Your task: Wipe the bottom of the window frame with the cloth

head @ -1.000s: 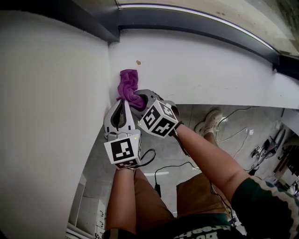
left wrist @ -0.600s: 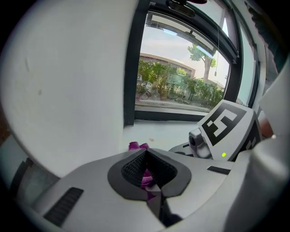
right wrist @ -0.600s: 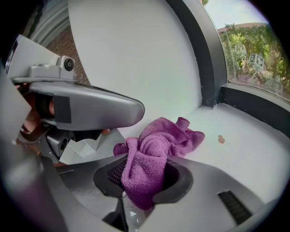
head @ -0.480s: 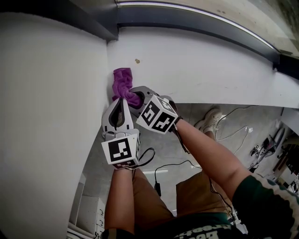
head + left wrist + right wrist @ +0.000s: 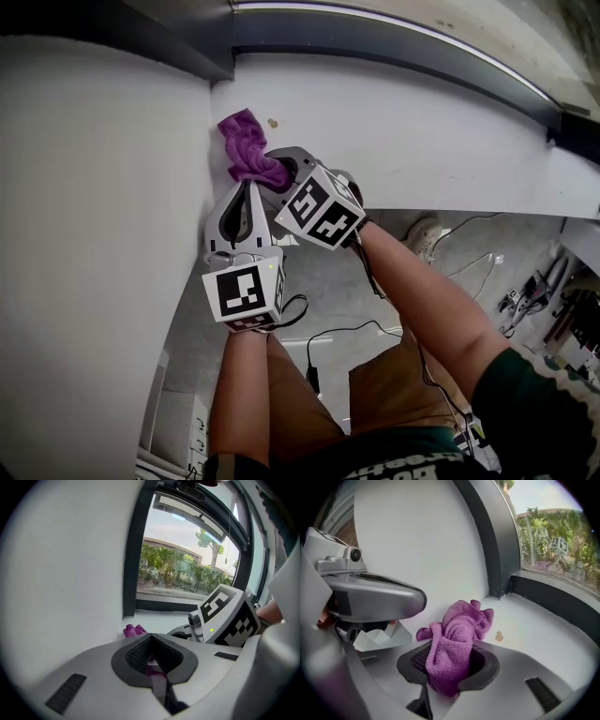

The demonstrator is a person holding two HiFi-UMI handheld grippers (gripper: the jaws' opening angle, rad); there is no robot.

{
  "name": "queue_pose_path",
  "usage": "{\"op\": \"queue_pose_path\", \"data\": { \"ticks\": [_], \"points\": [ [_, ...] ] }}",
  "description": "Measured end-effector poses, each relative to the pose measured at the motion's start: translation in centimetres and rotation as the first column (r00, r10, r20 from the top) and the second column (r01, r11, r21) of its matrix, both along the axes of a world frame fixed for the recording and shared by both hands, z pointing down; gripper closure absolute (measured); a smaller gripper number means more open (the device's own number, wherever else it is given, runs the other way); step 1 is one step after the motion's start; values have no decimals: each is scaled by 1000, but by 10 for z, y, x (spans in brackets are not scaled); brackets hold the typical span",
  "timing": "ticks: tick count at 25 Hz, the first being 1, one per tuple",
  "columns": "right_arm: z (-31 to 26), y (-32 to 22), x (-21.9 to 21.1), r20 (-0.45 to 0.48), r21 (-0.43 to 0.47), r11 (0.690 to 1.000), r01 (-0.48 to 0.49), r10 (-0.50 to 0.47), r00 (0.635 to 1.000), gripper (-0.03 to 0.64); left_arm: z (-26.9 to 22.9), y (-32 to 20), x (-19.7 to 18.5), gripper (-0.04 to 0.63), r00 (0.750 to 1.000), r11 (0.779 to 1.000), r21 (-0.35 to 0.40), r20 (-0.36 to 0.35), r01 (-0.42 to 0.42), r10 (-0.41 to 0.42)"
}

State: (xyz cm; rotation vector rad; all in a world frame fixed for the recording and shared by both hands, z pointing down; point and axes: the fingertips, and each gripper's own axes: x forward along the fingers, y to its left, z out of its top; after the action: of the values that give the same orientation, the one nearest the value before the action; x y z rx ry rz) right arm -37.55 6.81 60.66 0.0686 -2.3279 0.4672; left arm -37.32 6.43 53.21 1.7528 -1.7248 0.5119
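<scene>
White plaster takes up most of the head view: a broad side wall (image 5: 94, 234) on the left and a flat sill (image 5: 422, 131) running off to the right. Along the sill's far edge lies the dark window frame (image 5: 375, 42), its bottom rail meeting an upright post in the corner. Beyond the glass, the left gripper view shows trees and a low building.

Both forearms reach up from below, with the two grippers side by side near the corner. The right gripper (image 5: 449, 660) has its jaws clamped on a purple cloth (image 5: 461, 625). A thick fold is pinched between the dark pads, and the rest bunches out ahead onto the sill. The cloth sits in the corner against the side wall, with a strip of bare sill between it and the bottom rail.

The left gripper (image 5: 151, 637) lies just beside the wall with its jaws drawn together, tips meeting and aimed towards the cloth. A sliver of purple shows through the gap behind the pads.

A small brown spot (image 5: 273, 123) marks the sill just beside the cloth, on its right.
</scene>
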Motion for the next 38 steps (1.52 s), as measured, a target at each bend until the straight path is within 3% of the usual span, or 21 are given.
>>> {"op": "queue_pose_path", "data": {
  "ticks": [15, 27, 30, 38],
  "points": [
    [0, -91, 26, -63, 115, 978, -173, 181, 981, 488, -2, -49, 9, 586, 997, 998, 19, 47, -58, 57],
    [-16, -91, 32, -54, 140, 956, -259, 269, 962, 488, -19, -55, 13, 586, 988, 990, 36, 76, -134, 131],
    [-17, -95, 50, -62, 142, 949, -283, 293, 954, 488, -20, -60, 22, 586, 986, 988, 35, 80, -149, 145],
    [-1, -120, 131, -68, 118, 936, -332, 341, 937, 488, -2, -91, 90, 586, 980, 983, 16, 86, -183, 181]
  ]
}}
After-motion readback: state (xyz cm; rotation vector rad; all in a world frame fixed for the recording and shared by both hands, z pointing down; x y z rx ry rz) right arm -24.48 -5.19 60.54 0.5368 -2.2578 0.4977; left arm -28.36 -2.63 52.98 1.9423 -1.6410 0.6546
